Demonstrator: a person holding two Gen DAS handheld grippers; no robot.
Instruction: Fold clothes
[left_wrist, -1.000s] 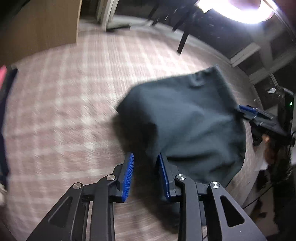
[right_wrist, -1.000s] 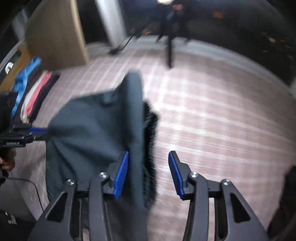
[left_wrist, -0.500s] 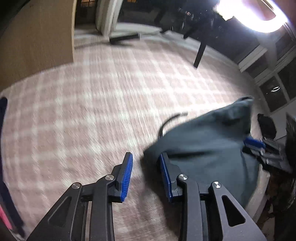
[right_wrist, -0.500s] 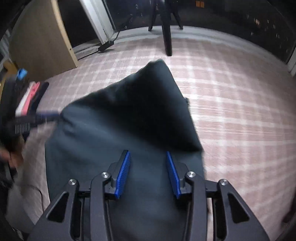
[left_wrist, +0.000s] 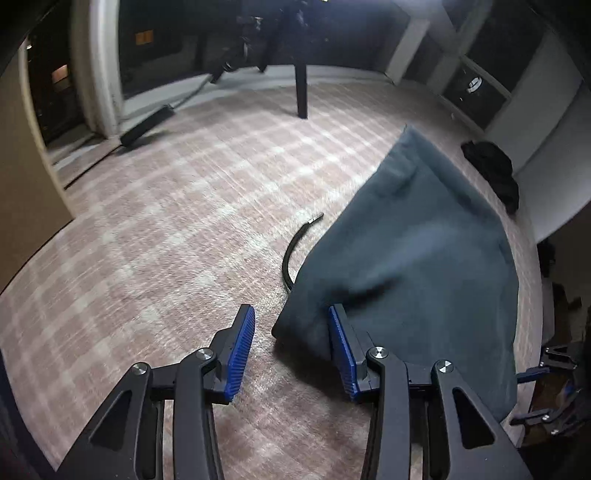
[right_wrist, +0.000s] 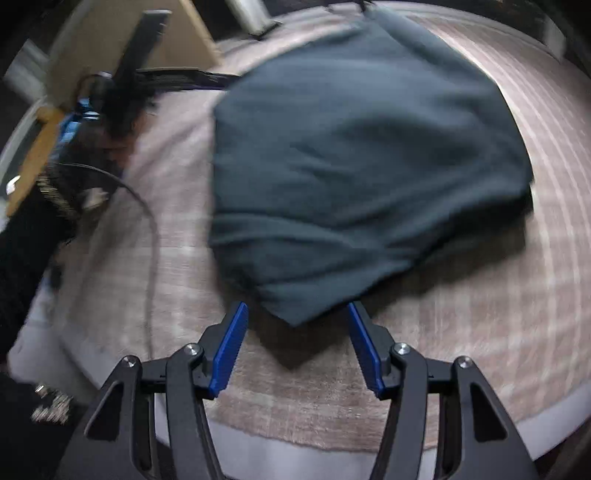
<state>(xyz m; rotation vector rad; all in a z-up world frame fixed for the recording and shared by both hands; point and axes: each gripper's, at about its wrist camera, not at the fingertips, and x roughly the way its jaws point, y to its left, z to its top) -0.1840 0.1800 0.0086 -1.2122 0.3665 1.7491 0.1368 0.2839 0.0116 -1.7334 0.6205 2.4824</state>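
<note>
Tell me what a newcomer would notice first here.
A dark teal garment lies spread on the plaid surface, its near corner between the open right gripper. The open left gripper sits at its other edge, where a black drawstring curls out.

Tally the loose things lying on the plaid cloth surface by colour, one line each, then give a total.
Dark teal: 1, the folded garment.
Black: 2, the drawstring beside it and a crumpled black cloth at the far edge.
Total: 3.

Dark teal garment lies on the plaid rug; the left gripper, jaws apart, sits at the garment's near corner; black cord just beside it.
</note>
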